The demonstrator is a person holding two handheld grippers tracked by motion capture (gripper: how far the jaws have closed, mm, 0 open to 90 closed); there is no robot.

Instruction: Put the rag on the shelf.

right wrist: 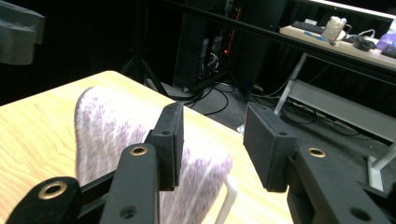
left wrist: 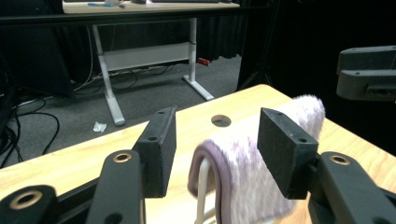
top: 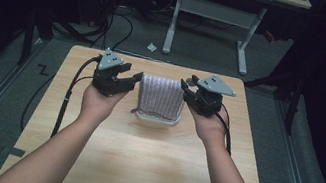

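Note:
A purple-and-white towel hangs folded over a white wire rack at the middle of the wooden table. My left gripper hovers just left of the towel, jaws open and aimed at it. In the left gripper view the left gripper looks along the towel and the rack's wire, and neither pad touches cloth. My right gripper sits just right of the towel, also open. In the right gripper view the right gripper has the towel behind its left jaw, with nothing pinched.
A round hole marks the tabletop beyond the towel. A white-legged desk stands past the table's far edge, with cables on the grey floor. The near half of the table is bare wood.

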